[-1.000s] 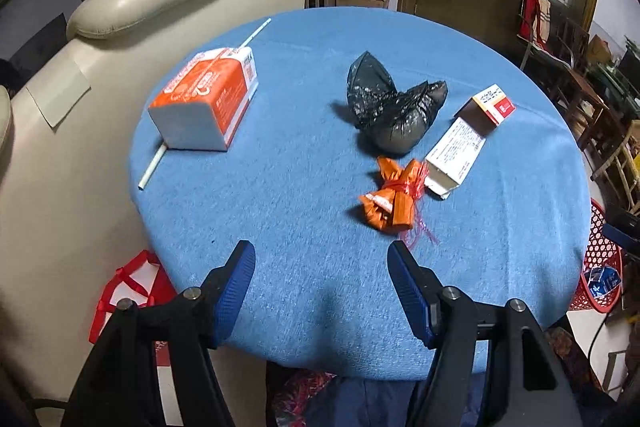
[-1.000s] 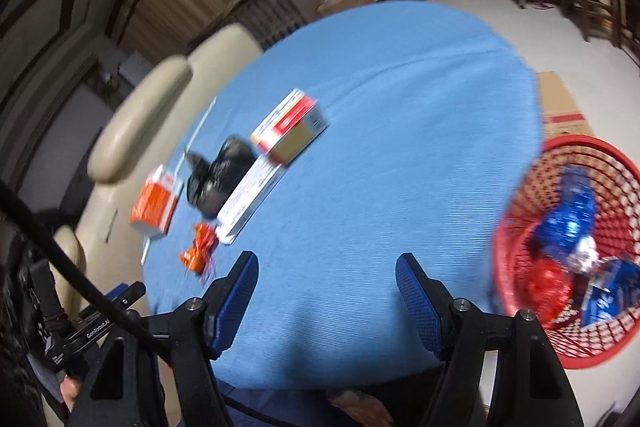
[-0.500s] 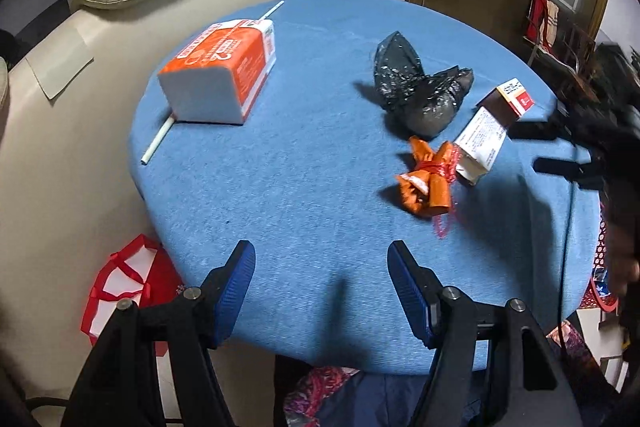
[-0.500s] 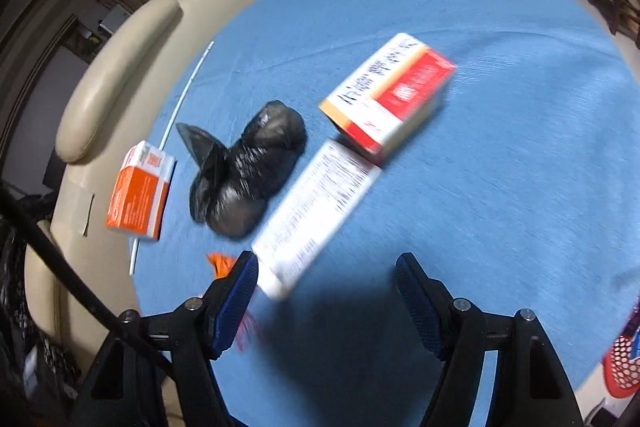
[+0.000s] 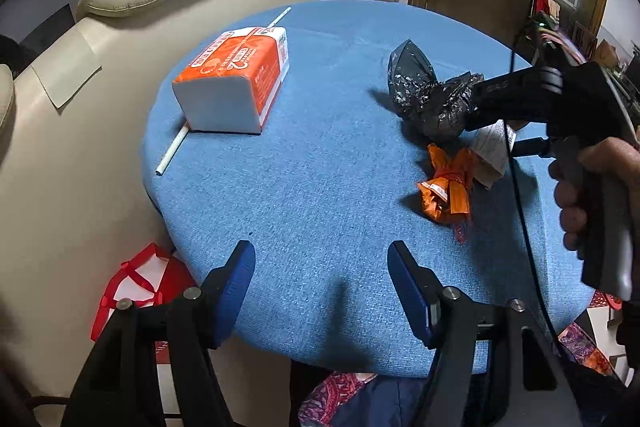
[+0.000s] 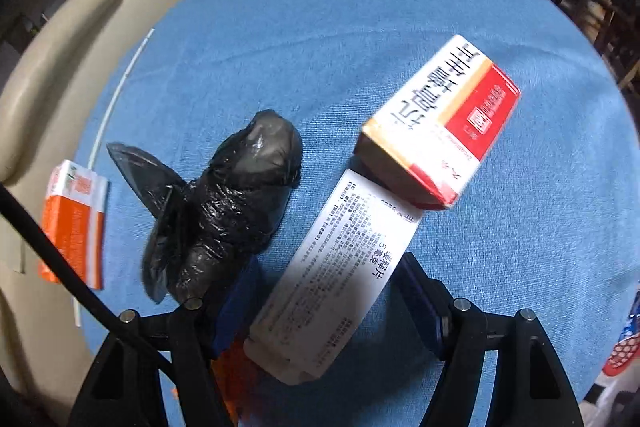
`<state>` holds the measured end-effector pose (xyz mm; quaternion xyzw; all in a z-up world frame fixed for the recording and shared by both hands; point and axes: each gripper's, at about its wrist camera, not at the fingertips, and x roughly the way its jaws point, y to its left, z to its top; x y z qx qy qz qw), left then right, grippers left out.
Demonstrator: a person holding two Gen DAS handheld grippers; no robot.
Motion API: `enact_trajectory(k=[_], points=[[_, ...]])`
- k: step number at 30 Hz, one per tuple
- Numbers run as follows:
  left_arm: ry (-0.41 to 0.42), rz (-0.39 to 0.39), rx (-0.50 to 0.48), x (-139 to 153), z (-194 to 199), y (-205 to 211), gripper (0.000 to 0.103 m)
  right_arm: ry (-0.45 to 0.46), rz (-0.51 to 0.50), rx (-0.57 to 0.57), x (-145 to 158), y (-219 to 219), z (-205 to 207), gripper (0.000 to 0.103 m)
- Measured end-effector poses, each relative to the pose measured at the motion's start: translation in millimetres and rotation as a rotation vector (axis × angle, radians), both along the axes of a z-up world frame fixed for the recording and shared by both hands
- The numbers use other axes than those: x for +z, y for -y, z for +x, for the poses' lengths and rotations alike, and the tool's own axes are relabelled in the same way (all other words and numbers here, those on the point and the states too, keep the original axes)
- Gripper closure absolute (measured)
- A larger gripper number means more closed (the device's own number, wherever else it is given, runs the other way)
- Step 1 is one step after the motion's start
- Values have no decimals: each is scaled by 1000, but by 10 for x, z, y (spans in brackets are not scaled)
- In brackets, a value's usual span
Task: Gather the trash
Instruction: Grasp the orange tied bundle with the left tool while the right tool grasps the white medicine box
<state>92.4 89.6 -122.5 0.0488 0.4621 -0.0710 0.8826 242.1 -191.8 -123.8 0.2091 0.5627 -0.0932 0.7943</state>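
Your left gripper (image 5: 322, 279) hangs over the near edge of the round blue table (image 5: 320, 163) with its blue pads spread and nothing between them. Ahead of it on the cloth lie the orange wrapper bundle (image 5: 446, 189) and, just behind that, the crumpled black plastic bag (image 5: 428, 99). Off to the left sits an orange-and-white tissue pack (image 5: 236, 83) with a white straw (image 5: 172, 151) poking out from under it.

Your right gripper (image 6: 324, 299) is down over the trash cluster – jaws apart, straddling the long white printed box (image 6: 332, 275), which lies flat between the pads. No pad is visibly pressing on it. The black bag sits just left of that box, touching or nearly touching the left pad; you cannot tell which. The red-and-white carton (image 6: 440, 131) rests with one end on top of the white box's far end, tilted. The orange bundle shows only as a blur below the left finger.

At the lower right edge of the right wrist view, a sliver of the red basket (image 6: 620, 355) shows beyond the table – well apart from the boxes
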Motion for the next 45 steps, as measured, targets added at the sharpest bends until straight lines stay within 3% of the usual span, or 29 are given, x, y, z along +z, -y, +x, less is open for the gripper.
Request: enact_trajectory(k=[5,8,16,23,28,29,30,32,40,45], points=[[8,-10,-28,47,37,94,34,1,-99,84,-24,-171,1,30],[16,-22,-49,84,63,180,34,18,-145,121,-30,-207,-62,38],[-20,-70,-179,20,281,514,34,50,-92,160,-31,51,-467,48],[-141,-109,-280,-267,584,928,33,86,-34,120,-18,501,-966,48],[-194,-136,-276,-426,673,1009,35,116,-69,119,41,714,-1158,48],[-182,-138,-273,-426,663,1005,42,123,-66,120,48,747,-1211,48],[-176,-129,-271,-430,654,1008,57,128,-61,121,47,756,-1244,48],[-175,-122,-262,-430,646,992,62,140,-52,125,44,755,-1278,48],[-168,-170,-182,-325,469,883,65,151,-72,145,55,683,-1374,47],[-86,-121,-150,-55,190,919,65,107,-39,130,-10,712,-1455,40]])
